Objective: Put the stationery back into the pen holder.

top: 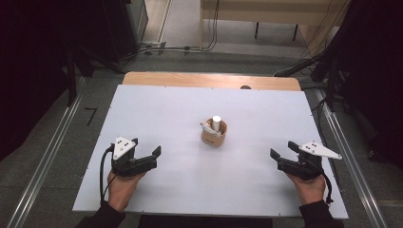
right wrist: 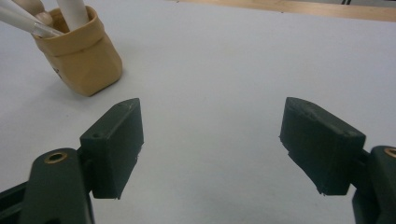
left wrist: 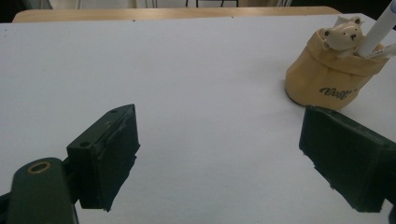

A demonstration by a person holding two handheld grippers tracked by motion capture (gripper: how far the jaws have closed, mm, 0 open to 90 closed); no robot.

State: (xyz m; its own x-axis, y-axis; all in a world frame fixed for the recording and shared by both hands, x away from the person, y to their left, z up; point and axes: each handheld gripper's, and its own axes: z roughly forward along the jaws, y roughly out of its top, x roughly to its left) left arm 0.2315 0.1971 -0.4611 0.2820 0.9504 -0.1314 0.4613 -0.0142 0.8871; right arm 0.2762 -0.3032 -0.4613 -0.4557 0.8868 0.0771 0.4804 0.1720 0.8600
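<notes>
A small tan holder [top: 214, 133] stands upright at the middle of the white table [top: 166, 109]. It carries a little bear figure [left wrist: 342, 36] on its rim and holds white pens [top: 216, 122]. My left gripper [top: 145, 147] rests low at the table's left front, open, nothing between its jaws; the holder [left wrist: 327, 77] stands ahead and to its right. My right gripper [top: 283, 150] rests at the right front, also open and empty, with the holder [right wrist: 79, 58] ahead to its left.
A bare wooden strip [top: 209, 80] runs along the table's far edge. Beyond it lie floor cables [top: 190, 47] and a wooden bench. Metal rails [top: 43, 161] run along both sides of the table. A person's hands [top: 121, 187] hold the grippers.
</notes>
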